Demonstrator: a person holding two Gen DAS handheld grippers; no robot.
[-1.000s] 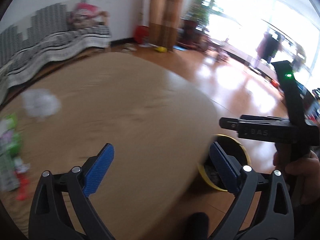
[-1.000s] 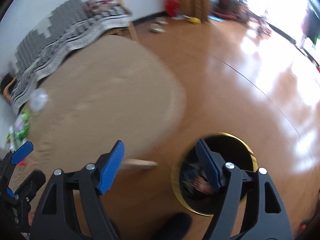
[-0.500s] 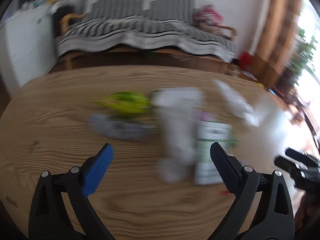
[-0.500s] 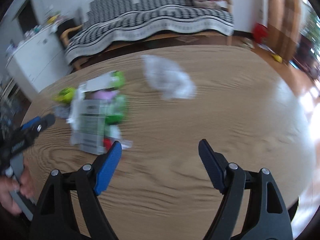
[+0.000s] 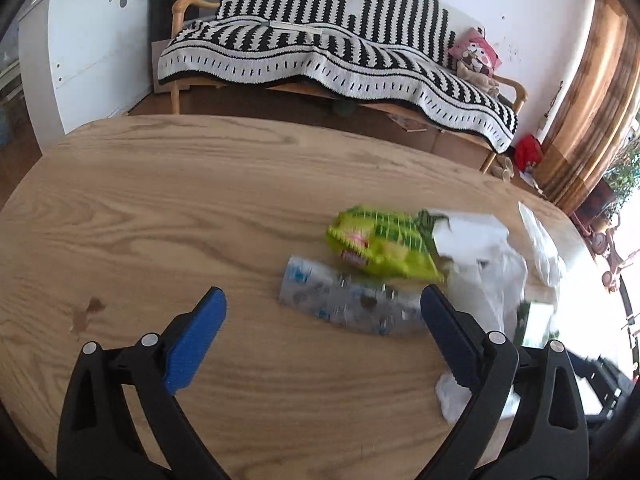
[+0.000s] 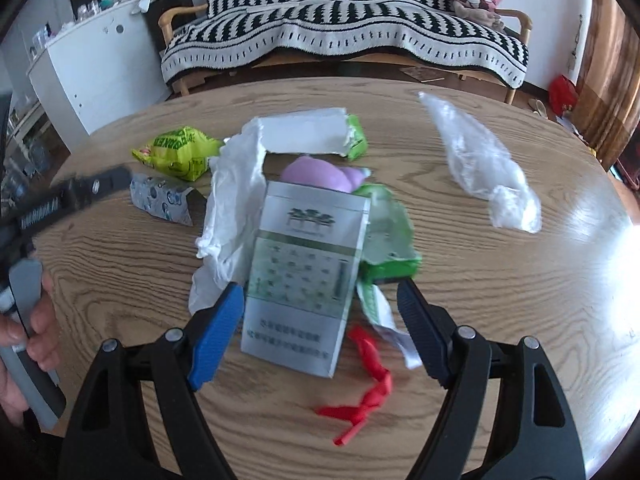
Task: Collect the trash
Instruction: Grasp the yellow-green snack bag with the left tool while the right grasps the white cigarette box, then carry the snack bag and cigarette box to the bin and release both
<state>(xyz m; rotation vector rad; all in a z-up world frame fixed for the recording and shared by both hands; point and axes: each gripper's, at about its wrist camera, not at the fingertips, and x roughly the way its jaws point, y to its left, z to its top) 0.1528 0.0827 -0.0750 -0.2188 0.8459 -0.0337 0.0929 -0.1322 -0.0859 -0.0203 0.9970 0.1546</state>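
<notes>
Trash lies on a round wooden table (image 5: 160, 208). In the right wrist view a white and green carton (image 6: 304, 276) lies flat between the open jaws of my right gripper (image 6: 320, 324), with white paper (image 6: 232, 208), a purple lump (image 6: 320, 174), green wrappers (image 6: 388, 236), a red ribbon (image 6: 368, 384) and a clear plastic bag (image 6: 480, 168) around it. My left gripper (image 5: 320, 324) is open and empty, just short of a silver wrapper (image 5: 344, 296) and a lime-green snack bag (image 5: 384, 244).
A sofa with a black-and-white blanket (image 5: 336, 48) stands behind the table. A white cabinet (image 5: 80, 48) is at the back left. The left tool and the hand holding it show at the left edge of the right wrist view (image 6: 32, 320).
Both grippers swung left from the yellow-rimmed bin on the floor back over the table to the trash pile. Both stayed open and empty.
</notes>
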